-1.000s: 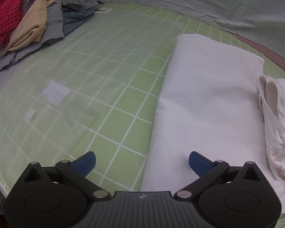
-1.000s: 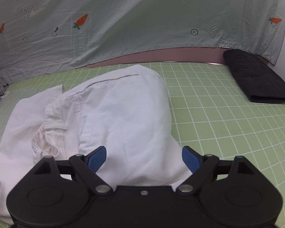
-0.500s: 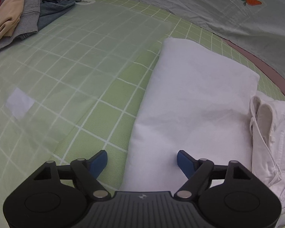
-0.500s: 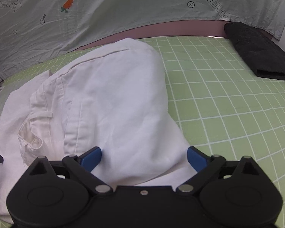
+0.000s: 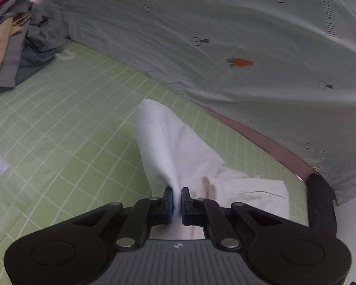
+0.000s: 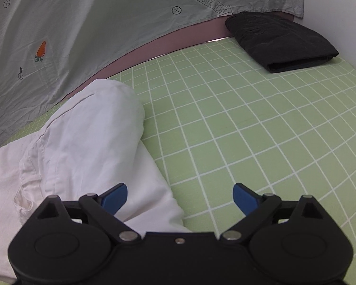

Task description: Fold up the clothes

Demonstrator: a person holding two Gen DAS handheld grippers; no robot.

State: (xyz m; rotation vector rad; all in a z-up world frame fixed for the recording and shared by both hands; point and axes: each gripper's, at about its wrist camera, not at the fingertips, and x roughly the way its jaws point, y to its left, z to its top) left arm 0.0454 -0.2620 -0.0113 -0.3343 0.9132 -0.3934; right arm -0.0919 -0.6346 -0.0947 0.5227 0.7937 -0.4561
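Note:
White trousers [image 5: 173, 147] lie on the green grid mat [image 5: 66, 137]. My left gripper [image 5: 176, 198] is shut on the near edge of the white leg, which rises as a raised fold from the mat up to the blue pads. In the right wrist view the same white trousers [image 6: 83, 137] lie folded at the left, waistband side toward me. My right gripper [image 6: 180, 196] is open and empty, low over the mat, with its left finger [image 6: 114, 196] over the white cloth's edge.
A pile of unfolded clothes [image 5: 14, 45], grey, tan, red and blue, sits at the far left. A folded black garment [image 6: 282, 42] lies at the far right corner. A grey carrot-print sheet [image 5: 225, 35] hangs along the back. The green mat [image 6: 261, 130] stretches right of the trousers.
My left gripper has closed on the white cloth's edge and lifted it, and its view has swung right. My right gripper has shifted right, off the trousers' middle, and stays open.

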